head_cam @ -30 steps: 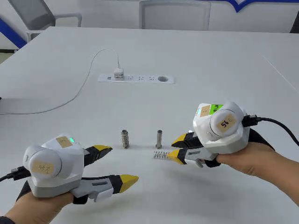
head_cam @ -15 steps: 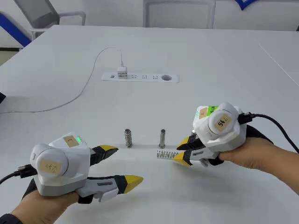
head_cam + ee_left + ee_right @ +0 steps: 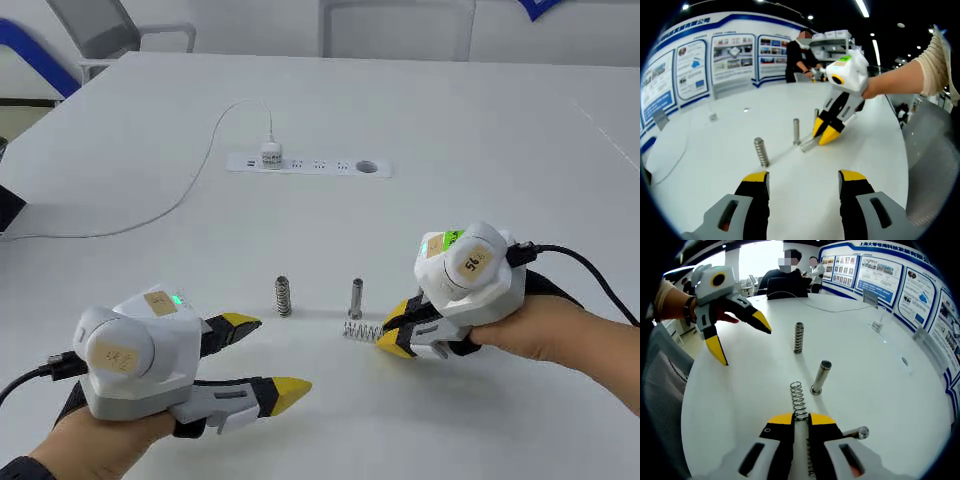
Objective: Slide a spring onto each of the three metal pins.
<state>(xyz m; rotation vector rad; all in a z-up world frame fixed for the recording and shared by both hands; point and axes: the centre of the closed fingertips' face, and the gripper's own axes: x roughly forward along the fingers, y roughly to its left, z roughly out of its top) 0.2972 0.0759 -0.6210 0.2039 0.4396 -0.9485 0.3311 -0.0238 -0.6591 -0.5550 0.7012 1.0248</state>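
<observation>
On the white table (image 3: 480, 150) a pin with a spring on it (image 3: 283, 296) stands upright, and a bare metal pin (image 3: 356, 298) stands to its right. A loose spring (image 3: 360, 331) lies in front of the bare pin, and my right gripper (image 3: 393, 335) is shut on its near end. In the right gripper view the spring (image 3: 797, 400) runs out from between the jaws of the right gripper (image 3: 800, 419), toward the bare pin (image 3: 820, 377). A third pin (image 3: 857, 432) stands just right of the jaws. My left gripper (image 3: 268, 355) waits open at the front left, holding nothing.
A white power strip (image 3: 307, 164) with a plugged-in charger and a cable lies further back on the table. Grey chairs stand at the far edge. A person (image 3: 802, 55) stands behind the table in the left gripper view.
The right gripper's jaws have narrowed onto the end of the loose spring. The left gripper has stayed where it was, open. The head camera has shifted a little.
</observation>
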